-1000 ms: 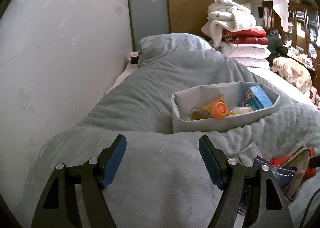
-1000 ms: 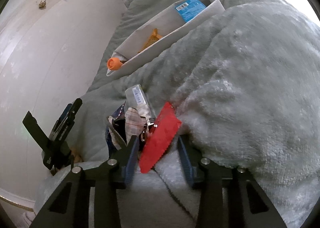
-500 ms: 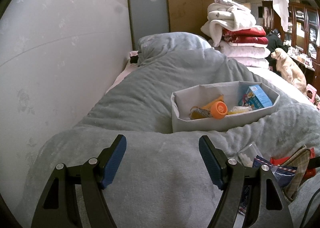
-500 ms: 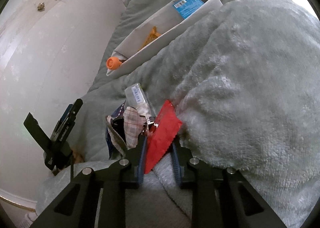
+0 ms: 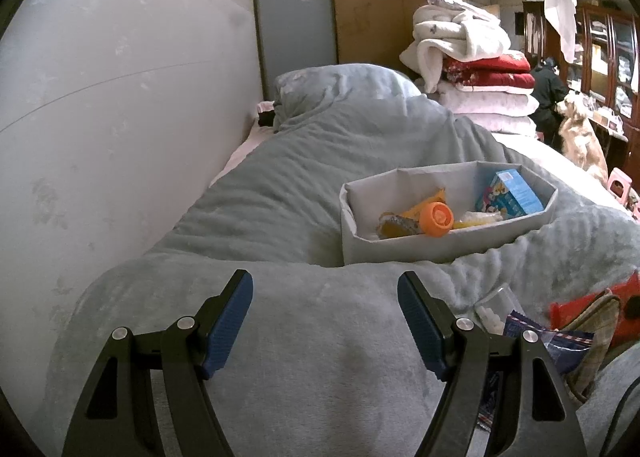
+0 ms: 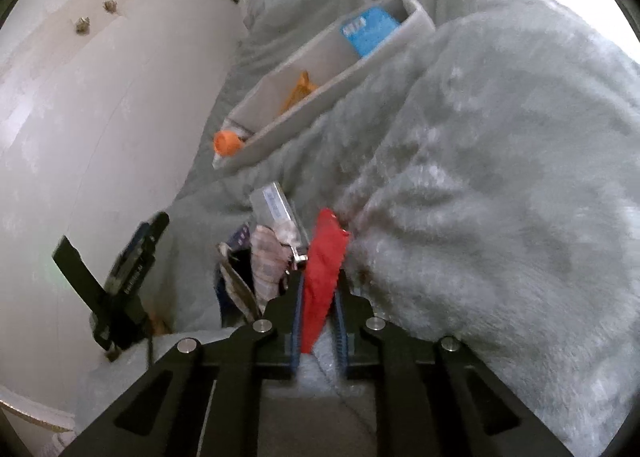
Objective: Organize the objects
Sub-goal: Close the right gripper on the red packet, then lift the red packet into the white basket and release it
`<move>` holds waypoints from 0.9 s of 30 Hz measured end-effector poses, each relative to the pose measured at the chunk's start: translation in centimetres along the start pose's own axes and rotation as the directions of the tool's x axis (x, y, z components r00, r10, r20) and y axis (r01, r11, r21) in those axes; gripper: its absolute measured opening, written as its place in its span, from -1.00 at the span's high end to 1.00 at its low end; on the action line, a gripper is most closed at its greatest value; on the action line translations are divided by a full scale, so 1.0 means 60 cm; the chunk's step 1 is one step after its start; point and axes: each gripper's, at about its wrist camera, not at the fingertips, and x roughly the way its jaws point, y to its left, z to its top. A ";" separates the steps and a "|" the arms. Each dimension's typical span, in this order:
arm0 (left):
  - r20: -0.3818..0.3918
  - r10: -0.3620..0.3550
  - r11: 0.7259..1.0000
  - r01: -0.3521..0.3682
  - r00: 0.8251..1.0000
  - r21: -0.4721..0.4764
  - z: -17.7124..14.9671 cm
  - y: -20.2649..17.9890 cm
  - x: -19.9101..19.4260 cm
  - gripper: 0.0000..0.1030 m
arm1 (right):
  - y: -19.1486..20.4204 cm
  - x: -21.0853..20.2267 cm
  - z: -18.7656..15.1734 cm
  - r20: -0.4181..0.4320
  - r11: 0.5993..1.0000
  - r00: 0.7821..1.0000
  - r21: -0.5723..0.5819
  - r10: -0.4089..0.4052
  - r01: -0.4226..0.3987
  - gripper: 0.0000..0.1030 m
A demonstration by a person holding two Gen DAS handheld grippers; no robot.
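Grey blanket (image 5: 304, 185), left gripper (image 5: 325, 307) agape, dog (image 5: 580, 141) only in its view, right gripper (image 6: 318, 297) pinching red packet (image 6: 326, 257)

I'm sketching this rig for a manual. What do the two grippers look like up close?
Both match: the left gripper and right gripper have matte black, angular fingers with triangular cut-outs and silver round pivot bolts. Ribbed blue pads line the inner faces. The left one, seen from the right wrist, carries small white lettering, too blurred to read. No hands or sleeves show.
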 end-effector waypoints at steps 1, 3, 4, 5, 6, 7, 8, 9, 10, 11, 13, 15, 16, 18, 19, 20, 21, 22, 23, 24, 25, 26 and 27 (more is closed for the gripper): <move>-0.008 -0.005 1.000 0.005 1.000 -0.001 0.001 0.000 0.002 -0.44 | 0.005 -0.009 0.001 0.021 1.000 1.000 -0.005 -0.004 0.004 0.77; -0.020 -0.016 1.000 0.016 1.000 -0.003 0.006 -0.001 0.005 -0.44 | 0.015 -0.023 0.004 0.055 1.000 0.998 -0.015 -0.021 0.022 0.78; -0.023 -0.010 1.000 0.010 1.000 -0.010 0.008 -0.002 0.006 -0.44 | 0.021 -0.028 0.007 0.067 0.999 0.997 -0.022 -0.034 0.036 0.78; -0.022 -0.018 1.000 0.018 1.000 -0.008 0.011 -0.003 0.006 -0.44 | 0.027 -0.032 0.010 0.080 0.998 0.995 -0.030 -0.051 0.053 0.78; -0.021 -0.021 1.000 0.021 1.000 -0.002 0.014 -0.004 0.006 -0.44 | 0.035 -0.036 0.014 0.096 0.996 0.993 -0.046 -0.076 0.080 0.79; -0.022 -0.026 1.000 0.026 0.999 0.006 0.017 -0.006 0.006 -0.44 | 0.041 -0.038 0.018 0.105 0.993 0.990 -0.059 -0.097 0.104 0.79; -0.023 -0.032 0.999 0.032 0.999 0.012 0.019 -0.007 0.006 -0.44 | 0.048 -0.039 0.022 0.114 0.989 0.986 -0.072 -0.124 0.133 0.79; -0.026 -0.042 0.999 0.043 0.999 0.020 0.024 -0.009 0.007 -0.44 | 0.055 -0.041 0.029 0.126 0.982 0.979 -0.081 -0.160 0.171 0.79; -0.031 -0.052 0.998 0.053 0.998 0.026 0.028 -0.012 0.009 -0.44 | 0.062 -0.041 0.033 0.136 0.975 0.972 -0.084 -0.193 0.205 0.79; -0.038 -0.062 0.998 0.063 0.997 0.030 0.032 -0.014 0.012 -0.44 | 0.070 -0.044 0.040 0.149 0.966 0.961 -0.085 -0.231 0.245 0.79; -0.048 -0.075 0.997 0.076 0.996 0.031 0.039 -0.015 0.016 -0.44 | 0.086 -0.057 0.054 0.176 0.956 0.949 -0.093 -0.260 0.279 0.80; -0.054 -0.091 0.995 0.092 0.994 0.029 0.047 -0.015 0.021 -0.44 | 0.106 -0.065 0.068 0.214 0.943 0.936 -0.122 -0.280 0.310 0.80; -0.059 -0.103 0.994 0.105 0.993 0.027 0.052 -0.015 0.024 -0.44 | 0.120 -0.067 0.077 0.230 0.935 0.930 -0.142 -0.288 0.325 0.80; -0.065 -0.123 0.992 0.125 0.990 0.021 0.062 -0.015 0.031 -0.44 | 0.140 -0.071 0.095 0.255 0.923 0.923 -0.182 -0.288 0.338 0.80; -0.067 -0.130 0.991 0.131 0.989 0.021 0.068 -0.016 0.035 -0.44 | 0.152 -0.069 0.105 0.260 0.919 0.922 -0.198 -0.286 0.340 0.80; -0.068 -0.131 0.991 0.133 0.989 0.024 0.073 -0.017 0.039 -0.44 | 0.165 -0.061 0.117 0.262 0.914 0.922 -0.217 -0.284 0.343 0.80; -0.071 -0.130 0.991 0.133 0.989 0.030 0.079 -0.019 0.044 -0.44 | 0.180 -0.052 0.134 0.264 0.907 0.921 -0.234 -0.287 0.350 0.80; -0.077 -0.127 0.991 0.130 0.989 0.035 0.083 -0.019 0.049 -0.44 | 0.194 -0.040 0.149 0.264 0.899 0.919 -0.251 -0.292 0.358 0.80; -0.084 -0.123 0.991 0.127 0.989 0.040 0.088 -0.020 0.055 -0.44 | 0.205 -0.028 0.160 0.265 0.893 0.917 -0.261 -0.298 0.365 0.80; -0.092 -0.119 0.991 0.124 0.989 0.043 0.092 -0.020 0.062 -0.44 | 0.219 -0.012 0.174 0.265 0.886 0.915 -0.276 -0.304 0.373 0.80; -0.100 -0.115 0.992 0.120 0.988 0.045 0.097 -0.020 0.070 -0.44 | 0.231 0.002 0.186 0.261 0.880 0.915 -0.288 -0.307 0.377 0.80; -0.106 -0.112 0.992 0.117 0.988 0.045 0.101 -0.020 0.076 -0.44 | 0.241 0.016 0.197 0.256 0.875 0.916 -0.301 -0.310 0.380 0.80; -0.115 -0.110 0.992 0.116 0.987 0.044 0.106 -0.019 0.084 -0.44 | 0.253 0.034 0.210 0.245 0.872 0.919 -0.312 -0.310 0.378 0.80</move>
